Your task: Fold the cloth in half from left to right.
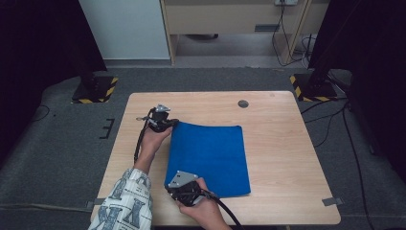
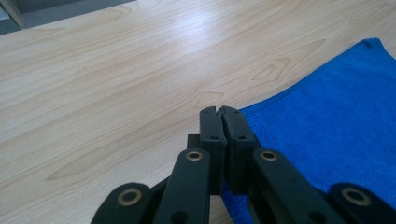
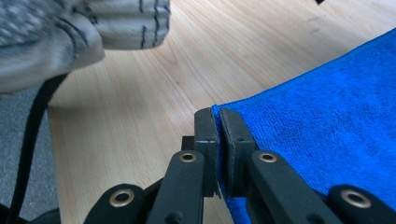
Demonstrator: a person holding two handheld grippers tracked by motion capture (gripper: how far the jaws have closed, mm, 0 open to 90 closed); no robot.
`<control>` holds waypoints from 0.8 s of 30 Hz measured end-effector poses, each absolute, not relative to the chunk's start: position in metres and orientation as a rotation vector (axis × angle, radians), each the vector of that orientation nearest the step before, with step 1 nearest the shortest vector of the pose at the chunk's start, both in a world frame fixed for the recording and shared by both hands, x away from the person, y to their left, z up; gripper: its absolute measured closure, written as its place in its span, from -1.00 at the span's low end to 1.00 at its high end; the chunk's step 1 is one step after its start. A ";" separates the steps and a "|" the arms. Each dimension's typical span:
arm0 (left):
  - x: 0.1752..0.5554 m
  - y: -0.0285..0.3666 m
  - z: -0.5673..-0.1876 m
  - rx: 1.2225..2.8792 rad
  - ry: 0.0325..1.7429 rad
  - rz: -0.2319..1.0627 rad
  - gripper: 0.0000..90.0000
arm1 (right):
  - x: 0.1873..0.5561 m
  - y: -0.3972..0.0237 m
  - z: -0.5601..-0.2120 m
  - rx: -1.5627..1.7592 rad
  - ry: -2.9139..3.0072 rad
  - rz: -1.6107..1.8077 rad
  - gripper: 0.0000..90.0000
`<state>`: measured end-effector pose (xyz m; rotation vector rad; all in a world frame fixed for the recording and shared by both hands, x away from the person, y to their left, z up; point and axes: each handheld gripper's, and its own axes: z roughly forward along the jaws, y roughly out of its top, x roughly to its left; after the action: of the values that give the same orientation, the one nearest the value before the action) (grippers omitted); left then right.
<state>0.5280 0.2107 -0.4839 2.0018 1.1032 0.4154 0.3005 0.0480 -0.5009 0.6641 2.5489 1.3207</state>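
I am working at the desk [image 1: 282, 143], where the blue cloth [image 1: 210, 158] is lying flat near the middle, its left edge toward my hands. My left hand-held gripper [image 2: 219, 116] is clamping the cloth's far left corner, jaws closed on the hem. My right hand-held gripper [image 3: 217, 121] is pinching the near left corner likewise, though how deep the bite goes is unclear. Judging the step as a fold, I am advising lifting both corners evenly, keeping the edge taut, and carrying it across squarely.
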 end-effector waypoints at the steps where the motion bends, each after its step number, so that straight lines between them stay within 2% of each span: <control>1: 0.528 0.211 -0.483 2.003 1.101 0.416 0.95 | 0.300 0.049 -0.499 0.659 2.545 1.323 0.93; 24: 0.524 0.239 -0.470 2.030 1.093 0.406 0.96 | 0.289 0.074 -0.480 0.618 2.480 1.394 0.96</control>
<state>0.5239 0.2394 -0.4701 2.0296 1.0926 0.4061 0.2890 0.0744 -0.4796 0.6182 2.4802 1.3937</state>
